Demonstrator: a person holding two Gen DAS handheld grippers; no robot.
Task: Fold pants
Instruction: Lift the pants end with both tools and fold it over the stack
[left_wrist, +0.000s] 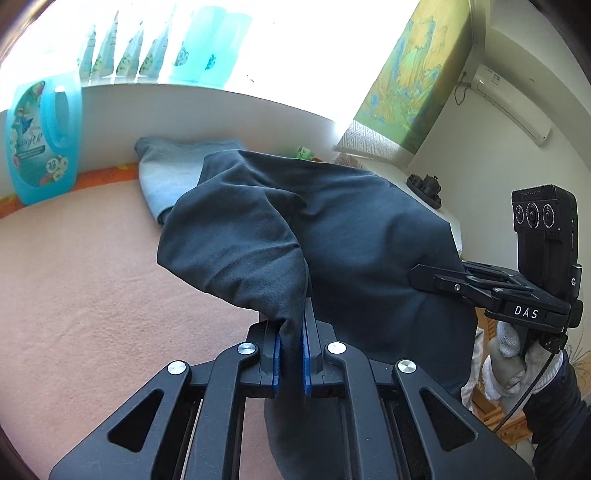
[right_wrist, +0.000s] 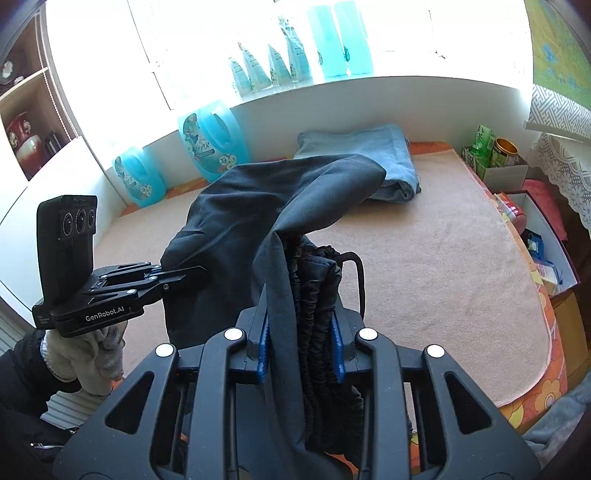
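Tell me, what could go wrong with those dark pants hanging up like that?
The left gripper pinches only a thin edge of the dark pants, so it might slip out. The drawstring dangles loose beside the right gripper and could snag. The hanging cloth might brush the folded blue pants.

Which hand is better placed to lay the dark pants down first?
Probably the right. The right hand-held gripper pinches the bunched elastic waistband, the bulky end; the left hand-held gripper holds only thin fabric of the dark pants.

Dark navy cloth pants (left_wrist: 354, 236); light blue folded garment (right_wrist: 373, 155); plain pale pink towel mat (right_wrist: 443, 258); translucent turquoise floral-labelled detergent jug (left_wrist: 40, 144); blue gripper pads (right_wrist: 337, 343) were seen.
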